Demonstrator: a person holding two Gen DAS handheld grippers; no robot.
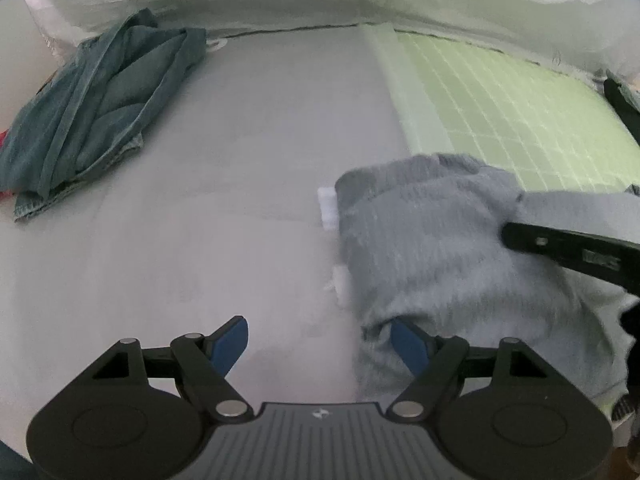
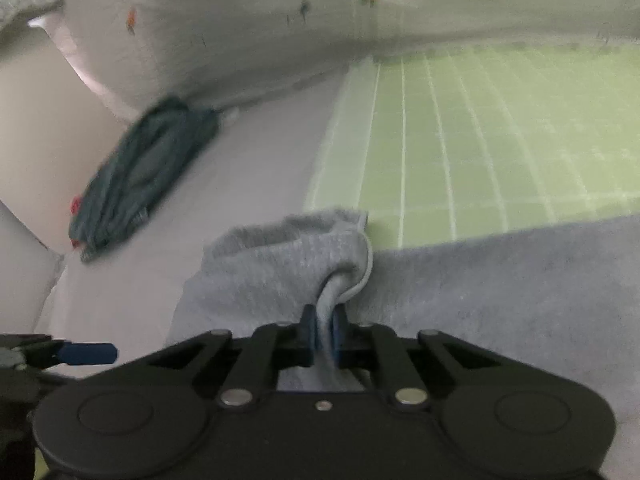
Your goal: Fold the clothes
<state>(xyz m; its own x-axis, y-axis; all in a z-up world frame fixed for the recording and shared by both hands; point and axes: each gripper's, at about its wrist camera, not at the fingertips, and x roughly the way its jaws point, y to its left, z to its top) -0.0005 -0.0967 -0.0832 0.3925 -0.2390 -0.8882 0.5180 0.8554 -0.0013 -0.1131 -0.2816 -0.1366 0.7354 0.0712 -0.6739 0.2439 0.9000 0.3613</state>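
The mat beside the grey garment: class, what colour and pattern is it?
The mat is light green with a white grid, clearest in the right wrist view.

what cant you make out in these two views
- Grey garment: its right part is cut off by the left wrist view's edge; type unclear.
- Blue clothes: motion-blurred in the right wrist view.
- Red item: mostly under the blue clothes.
- Left hand-held gripper: one finger is partly behind grey cloth.
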